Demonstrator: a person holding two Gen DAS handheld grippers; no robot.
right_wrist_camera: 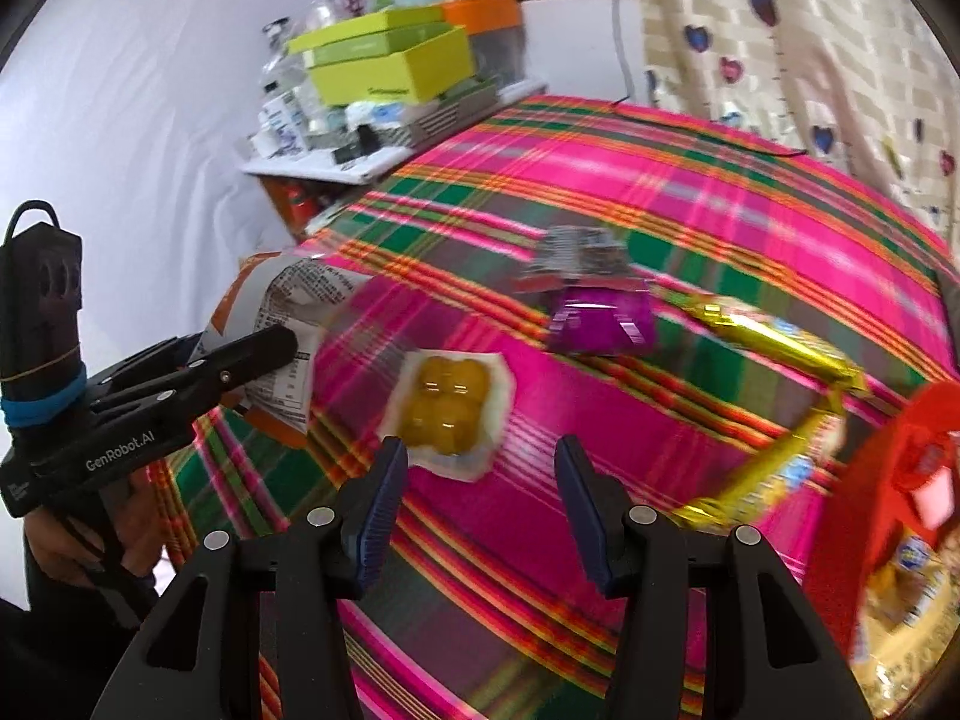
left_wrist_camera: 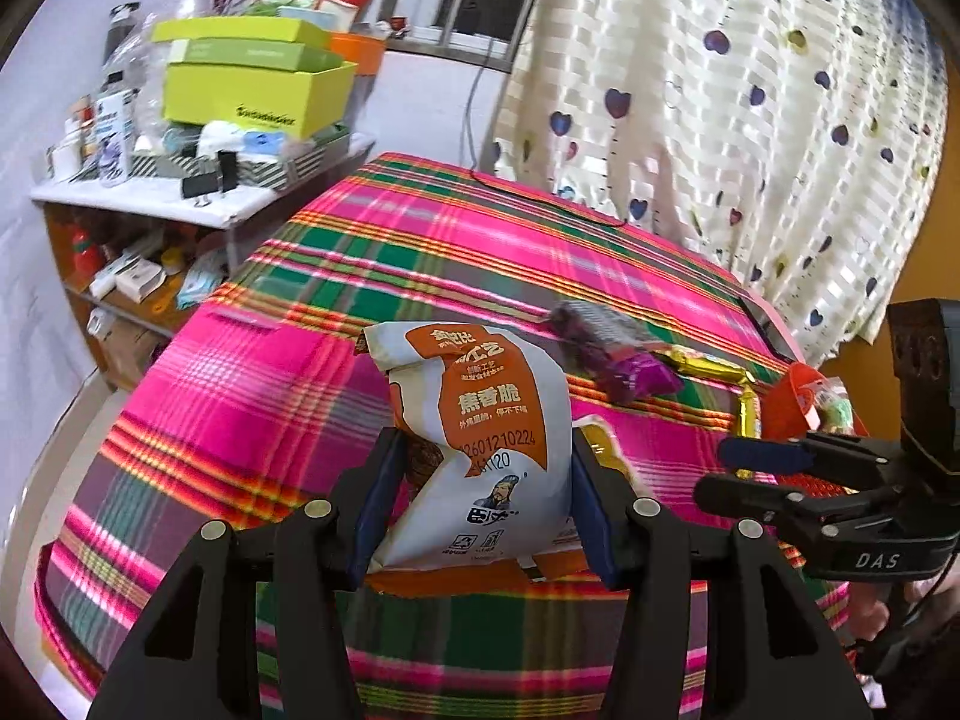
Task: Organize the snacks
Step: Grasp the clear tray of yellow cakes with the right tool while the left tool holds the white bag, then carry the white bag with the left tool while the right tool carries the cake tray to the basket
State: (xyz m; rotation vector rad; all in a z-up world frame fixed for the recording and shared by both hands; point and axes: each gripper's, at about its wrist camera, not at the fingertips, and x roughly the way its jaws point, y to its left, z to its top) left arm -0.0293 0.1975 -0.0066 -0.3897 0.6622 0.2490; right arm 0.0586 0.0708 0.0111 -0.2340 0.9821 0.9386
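The plaid tabletop [left_wrist_camera: 252,396] serves as the landmark here. Off its far left corner stands a shelf [left_wrist_camera: 180,204] cluttered with bottles and a lime box [left_wrist_camera: 258,90]. At the near left edge of the tabletop, the left claw [left_wrist_camera: 483,501] is clenched on a white-and-orange bag [left_wrist_camera: 480,450], its blue pads pressing both sides of the bag, which stands upright and lifted; in the right wrist view the same claw [right_wrist_camera: 264,354] shows from the side with the bag [right_wrist_camera: 282,312] caught in its jaws above the left edge. Just right of the bag, in the middle of the tabletop, a clear pack of yellow sweets [right_wrist_camera: 450,408] lies flat. The right claw [right_wrist_camera: 480,510] hangs above the tabletop directly in front of that pack, released, jaws spread wide with nothing between them. Farther back toward the middle of the tabletop lies a purple packet [right_wrist_camera: 600,312], touching a grey-striped wrapper behind it. To its right a string of gold wrappers [right_wrist_camera: 774,336] curves along the right side of the tabletop. At the right edge sits a red basket [right_wrist_camera: 888,480] with snack bags inside. Behind the tabletop's right side hangs a curtain [left_wrist_camera: 720,120] dotted with hearts.
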